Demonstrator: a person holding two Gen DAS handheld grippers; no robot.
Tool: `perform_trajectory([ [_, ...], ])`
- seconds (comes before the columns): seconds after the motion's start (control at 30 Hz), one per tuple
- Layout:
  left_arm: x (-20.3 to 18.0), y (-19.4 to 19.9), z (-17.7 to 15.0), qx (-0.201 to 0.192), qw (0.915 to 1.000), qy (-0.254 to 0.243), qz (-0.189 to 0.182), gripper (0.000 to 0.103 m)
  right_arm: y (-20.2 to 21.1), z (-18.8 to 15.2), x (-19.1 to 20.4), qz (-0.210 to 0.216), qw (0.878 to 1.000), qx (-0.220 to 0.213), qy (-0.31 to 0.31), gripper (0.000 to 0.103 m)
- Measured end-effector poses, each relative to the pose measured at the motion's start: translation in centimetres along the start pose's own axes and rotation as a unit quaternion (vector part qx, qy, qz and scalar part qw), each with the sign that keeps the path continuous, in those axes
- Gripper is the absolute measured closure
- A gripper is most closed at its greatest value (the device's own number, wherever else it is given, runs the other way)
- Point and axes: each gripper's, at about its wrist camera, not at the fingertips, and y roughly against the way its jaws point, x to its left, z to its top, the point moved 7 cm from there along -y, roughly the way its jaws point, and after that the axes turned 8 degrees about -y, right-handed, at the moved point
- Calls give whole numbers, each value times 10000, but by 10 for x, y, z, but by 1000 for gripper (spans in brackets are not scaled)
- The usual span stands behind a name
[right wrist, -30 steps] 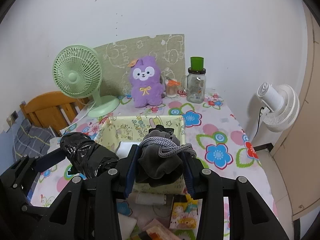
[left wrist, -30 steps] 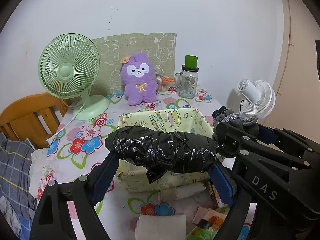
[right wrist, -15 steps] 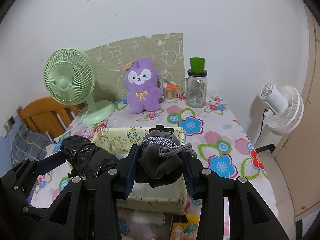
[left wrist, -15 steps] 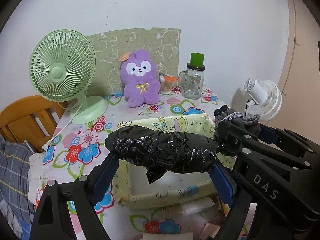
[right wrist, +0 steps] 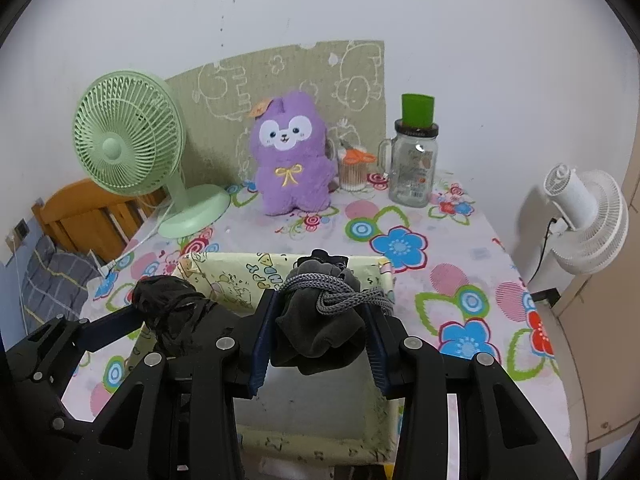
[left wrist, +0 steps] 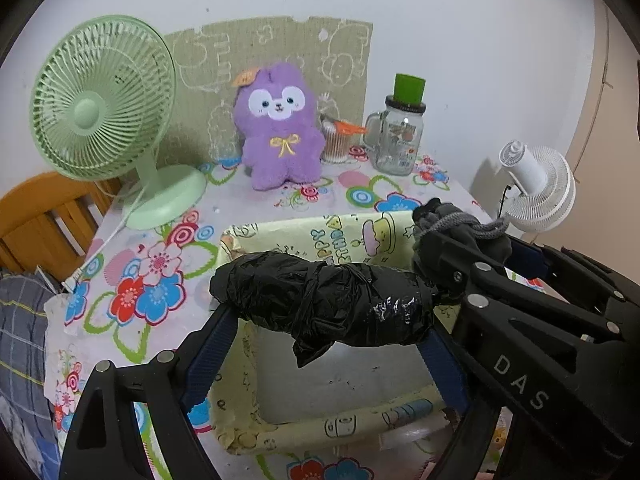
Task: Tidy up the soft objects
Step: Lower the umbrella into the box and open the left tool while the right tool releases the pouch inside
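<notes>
Now both tools hang over the open yellow box (right wrist: 384,280), nearer than a second ago: the left tool (left wrist: 328,328) clamps the black plastic bundle (left wrist: 324,304), the right tool (right wrist: 320,328) pinches the grey drawstring pouch (right wrist: 320,320). Release seems next.

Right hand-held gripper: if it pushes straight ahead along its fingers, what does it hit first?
Probably the far wall of the yellow box: the right hand-held gripper, shut on the grey pouch, sits over the box opening. Beyond it stands the purple plush. Depth is unclear.
</notes>
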Motion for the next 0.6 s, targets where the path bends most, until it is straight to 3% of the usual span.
perform_trajectory([
  [0.1,-2,-9,-2,103,9999,-45,-72,9,-8,1,1,-100,9999,-59,60,58],
  [0.17,-4,-12,-3,141,9998,-91,-93,5,-13,0,1,-181,9998,-50,112,52],
  [0.23,-5,-15,-4,193,9997,-132,-87,0,-18,-1,2,-175,9997,48,181,33],
  [0.33,-8,-17,-5,261,9994,-189,-122,0,-19,-2,1,-249,9994,-51,231,22],
  [0.6,-12,-13,-5,256,9991,-327,-74,0,-19,-5,-2,-317,9992,44,239,20],
])
